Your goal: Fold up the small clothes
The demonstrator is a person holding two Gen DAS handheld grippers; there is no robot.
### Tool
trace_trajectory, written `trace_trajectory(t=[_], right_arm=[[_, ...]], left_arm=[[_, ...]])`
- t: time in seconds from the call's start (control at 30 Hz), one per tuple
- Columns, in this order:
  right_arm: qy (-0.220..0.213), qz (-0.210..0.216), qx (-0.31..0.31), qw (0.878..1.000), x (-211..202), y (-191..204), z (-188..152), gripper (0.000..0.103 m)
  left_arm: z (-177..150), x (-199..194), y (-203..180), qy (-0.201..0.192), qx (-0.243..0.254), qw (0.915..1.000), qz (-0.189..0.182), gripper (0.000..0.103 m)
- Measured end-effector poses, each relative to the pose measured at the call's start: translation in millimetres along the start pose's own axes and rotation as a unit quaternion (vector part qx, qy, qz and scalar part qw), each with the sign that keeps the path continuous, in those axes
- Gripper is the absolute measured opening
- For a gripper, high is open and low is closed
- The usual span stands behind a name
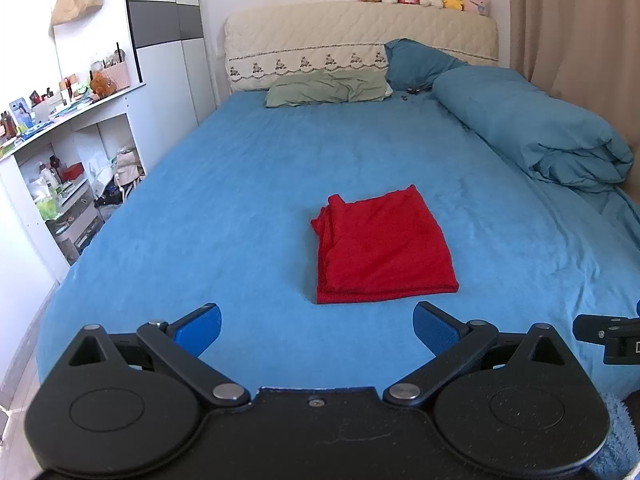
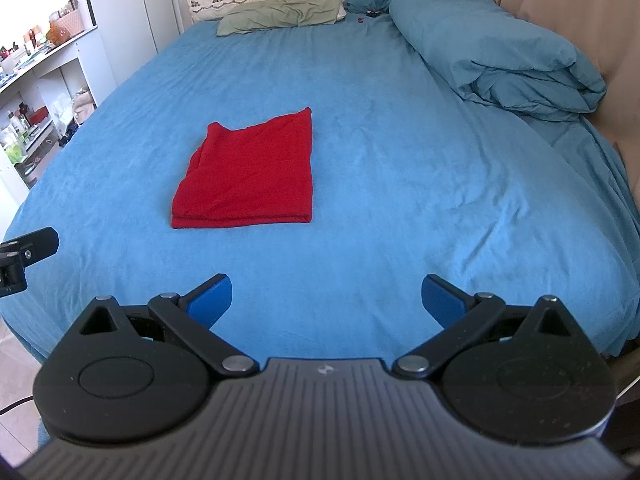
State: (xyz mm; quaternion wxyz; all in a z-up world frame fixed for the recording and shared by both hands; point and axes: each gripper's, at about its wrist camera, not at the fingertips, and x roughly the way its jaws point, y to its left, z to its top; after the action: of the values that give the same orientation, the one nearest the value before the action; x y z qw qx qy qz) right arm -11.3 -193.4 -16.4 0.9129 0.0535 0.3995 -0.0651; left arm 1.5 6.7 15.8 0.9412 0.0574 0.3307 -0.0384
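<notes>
Left wrist view shows the red garment (image 1: 382, 246) folded into a flat rectangle on the blue bed (image 1: 224, 200), its long axis running from the foot toward the headboard (image 1: 360, 40), thick folded edge nearest. Left gripper (image 1: 316, 328) and right gripper (image 2: 326, 300) both hover spread wide, holding nothing; no readable writing shows.

So we've got a bed (image 1: 224, 216) with a blue sheet. Lying flat on it near the middle is a folded red garment (image 1: 382, 250), layers stacked, edges a bit uneven at the far left corner. Up by the headboard we see a green pillow (image 1: 326, 88) beside a teal pillow (image 1: 416, 62), and a rolled-up blue duvet (image 1: 532, 128) runs along the right side.
</notes>
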Motion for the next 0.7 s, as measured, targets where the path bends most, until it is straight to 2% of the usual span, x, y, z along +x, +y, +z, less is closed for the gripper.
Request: trace_trajectory(t=[0.7], right_arm=[[-0.002,-0.001,0.002,1.0,-3.4,-1.9,-0.5,0.103]], left_arm=[[1.6,-4.2,-3.1,-0.007,-0.008,0.9999,0.008,0.103]])
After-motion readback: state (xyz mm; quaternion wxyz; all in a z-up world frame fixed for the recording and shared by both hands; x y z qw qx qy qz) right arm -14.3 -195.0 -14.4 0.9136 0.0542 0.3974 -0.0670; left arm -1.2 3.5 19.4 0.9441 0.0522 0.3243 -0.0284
